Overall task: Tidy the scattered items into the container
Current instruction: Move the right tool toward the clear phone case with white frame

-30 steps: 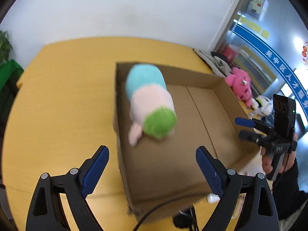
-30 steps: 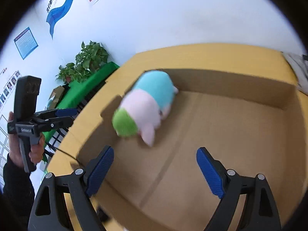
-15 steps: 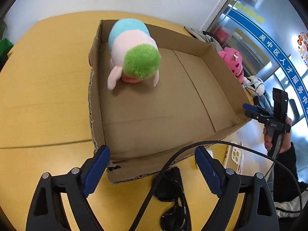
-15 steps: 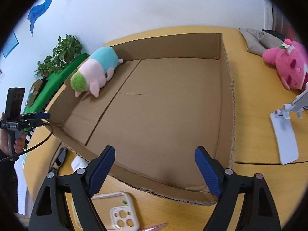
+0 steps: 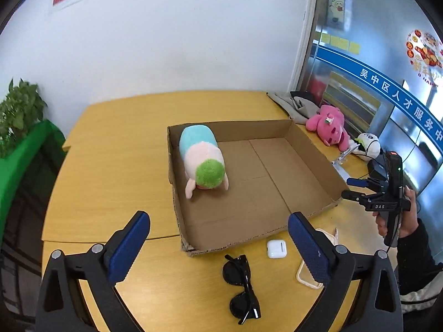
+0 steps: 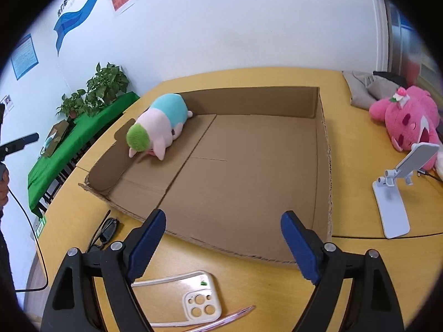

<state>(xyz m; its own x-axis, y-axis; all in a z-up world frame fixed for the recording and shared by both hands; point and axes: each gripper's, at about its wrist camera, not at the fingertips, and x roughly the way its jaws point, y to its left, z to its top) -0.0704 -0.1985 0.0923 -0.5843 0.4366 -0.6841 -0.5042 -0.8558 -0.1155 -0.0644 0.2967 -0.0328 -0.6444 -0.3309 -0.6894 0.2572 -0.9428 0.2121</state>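
The box (image 5: pixel 249 182) sits mid-frame in my left view with one plush (image 5: pixel 203 160) already inside, lying along its left wall, green end toward me. What remains for me lies on the table (image 5: pixel 110 166) along the box's near edge: sunglasses (image 5: pixel 241 285) at lower centre, an earbud case (image 5: pixel 276 248) just right of them, and a phone case (image 6: pixel 191 296) at the bottom of my right view, with a pink pen (image 6: pixel 235 315) beside it.

I judge the sunglasses the next pick. They lie straight ahead of my left gripper (image 5: pixel 218 249), between its fingers in the frame, long axis running away from me toward the box, so the jaws already straddle their narrow width. In my right view they sit far off at lower left (image 6: pixel 106 231), so the left hand is nearer. The phone case lies right under my right gripper (image 6: pixel 223 243), long axis across the frame.

Both grippers are spread wide and hold nothing.

A second ago my left view was close over the box with the plush blurred; both views have since pulled back and up, bringing the table items into sight. The plush now rests sharp and settled.
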